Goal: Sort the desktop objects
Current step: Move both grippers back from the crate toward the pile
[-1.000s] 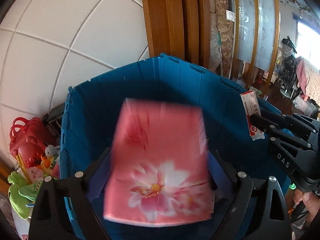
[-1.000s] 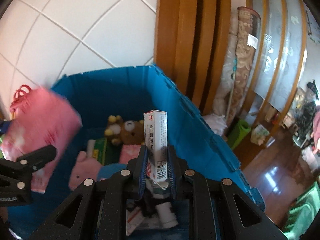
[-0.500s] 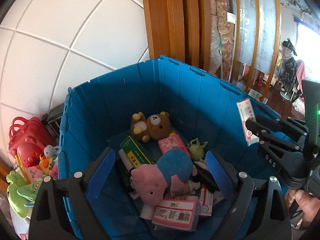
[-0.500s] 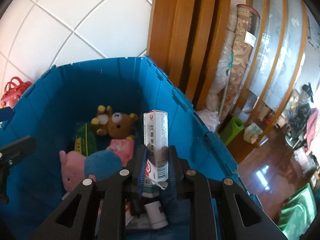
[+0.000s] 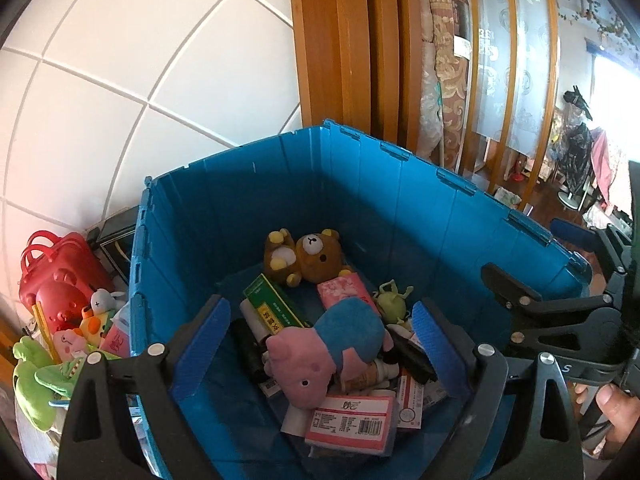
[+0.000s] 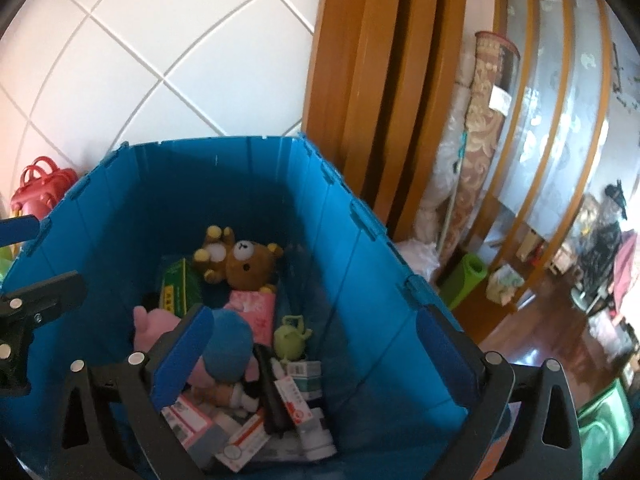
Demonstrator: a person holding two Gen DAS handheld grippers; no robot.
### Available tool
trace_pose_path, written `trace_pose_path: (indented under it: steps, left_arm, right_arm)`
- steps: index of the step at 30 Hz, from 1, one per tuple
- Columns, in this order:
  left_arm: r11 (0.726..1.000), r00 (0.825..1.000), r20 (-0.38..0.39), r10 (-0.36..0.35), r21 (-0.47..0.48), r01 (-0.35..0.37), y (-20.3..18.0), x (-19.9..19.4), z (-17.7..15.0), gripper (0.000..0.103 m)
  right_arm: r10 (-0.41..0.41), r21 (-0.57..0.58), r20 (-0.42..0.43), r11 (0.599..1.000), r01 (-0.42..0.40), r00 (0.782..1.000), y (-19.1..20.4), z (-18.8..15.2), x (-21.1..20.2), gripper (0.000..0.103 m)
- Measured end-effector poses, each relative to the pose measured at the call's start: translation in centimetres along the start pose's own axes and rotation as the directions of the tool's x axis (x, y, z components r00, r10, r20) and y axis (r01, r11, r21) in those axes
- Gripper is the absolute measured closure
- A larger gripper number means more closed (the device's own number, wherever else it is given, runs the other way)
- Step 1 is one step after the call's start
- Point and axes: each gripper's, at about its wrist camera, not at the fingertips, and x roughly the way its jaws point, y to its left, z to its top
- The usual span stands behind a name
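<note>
Both tools hang over the blue crate with their jaws spread wide and nothing between them: the left tool no longer carries the pink flowered tissue pack it held a second ago, and the right tool has let go of the narrow white-and-red carton, which now lies tilted on the heap just below its fingers. A pink pack with a barcode label rests at the near edge of the pile in the left view, likely the one just dropped. Around it sit the brown bear plush, the pink-and-blue pig plush, a green box and a small green figure. So two more items are sorted into the crate, and both tools are free to go back for whatever remains; more toys sit outside the crate's left wall.
</note>
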Motion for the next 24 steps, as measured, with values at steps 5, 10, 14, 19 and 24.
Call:
trace_pose_path:
  steps: [5,10,14,19,24]
  left_arm:
    - [1.000,0.999,0.032,0.002,-0.018,-0.001,0.5,-1.3,-0.6,0.008]
    - [0.999,0.998,0.067,0.012,-0.045,-0.009,1.7,-3.3,-1.8,0.008]
    - [0.996,0.993,0.103,0.049,-0.076,-0.041,4.0,-5.3,-3.4,0.008]
    - [0.981,0.981,0.124,0.150,-0.144,-0.132,8.7,-7.8,-6.1,0.008]
    - [0.938,0.965,0.075,0.253,-0.261,-0.226,15.4,-9.7,-10.2,0.008]
  right_arm:
    - [0.006,0.014,0.029,1.000,-0.007,1.000,0.2,0.0,-1.9,0.000]
    - [0.053,0.020,0.060,0.998,-0.054,0.997,1.1,-0.2,-3.9,0.000]
    - [0.154,0.028,0.095,0.987,-0.157,0.984,2.9,-0.3,-5.6,0.000]
    - [0.291,-0.007,0.148,0.956,-0.293,0.945,7.4,0.4,-7.8,0.000]
    - [0.384,-0.046,0.184,0.923,-0.382,0.905,12.9,1.0,-9.8,0.000]
